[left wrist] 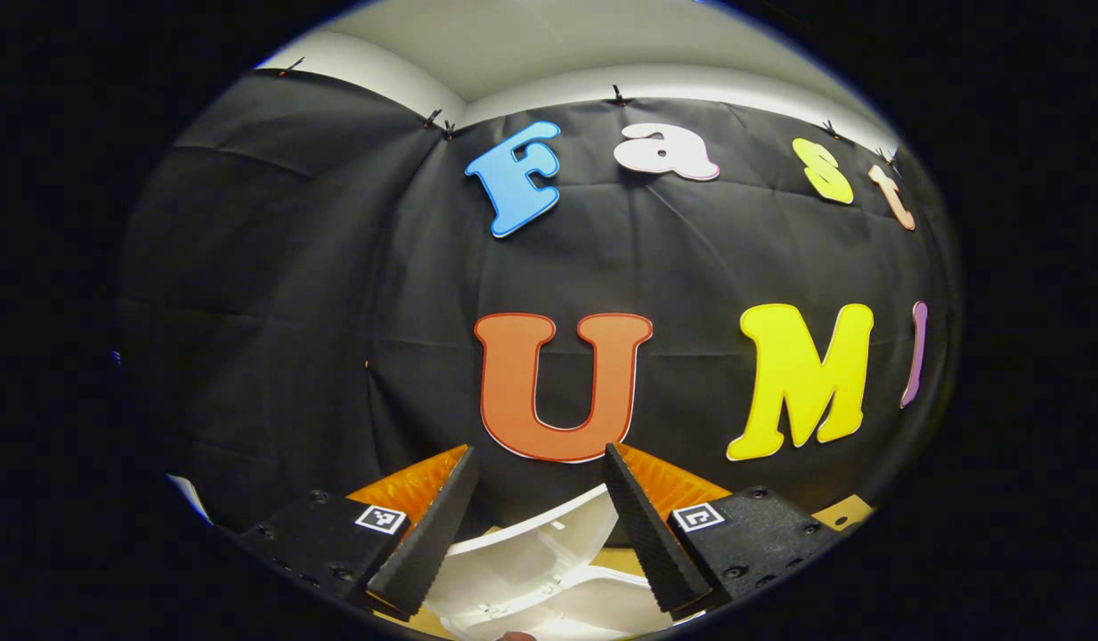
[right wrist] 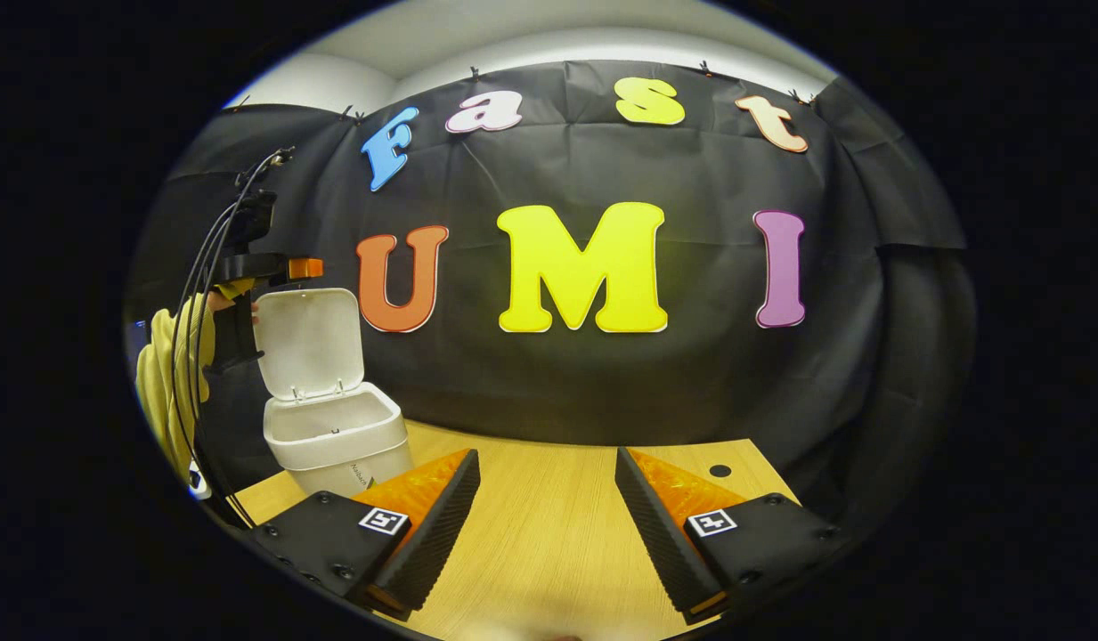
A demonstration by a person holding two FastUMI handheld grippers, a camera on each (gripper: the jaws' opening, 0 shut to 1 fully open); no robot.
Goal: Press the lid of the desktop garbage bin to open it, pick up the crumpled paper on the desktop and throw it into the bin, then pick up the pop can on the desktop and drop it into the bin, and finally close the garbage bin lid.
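Note:
The white desktop bin [right wrist: 335, 436] stands at the table's left end with its lid [right wrist: 310, 343] raised upright. My left gripper [right wrist: 286, 267] hovers at the lid's top edge, held by a hand in a yellow sleeve [right wrist: 170, 356]. In the left gripper view, my left gripper [left wrist: 540, 454] is open, and the raised lid [left wrist: 531, 543] and the bin's rim [left wrist: 593, 596] lie below, between its fingers. My right gripper [right wrist: 547, 456] is open over the bare wooden table [right wrist: 549, 534], with nothing between its fingers.
Black cloth walls close off the back and both sides of the booth. A small dark hole [right wrist: 719, 470] sits in the tabletop near the far right corner. Cables [right wrist: 201, 267] trail from the left gripper down past the sleeve.

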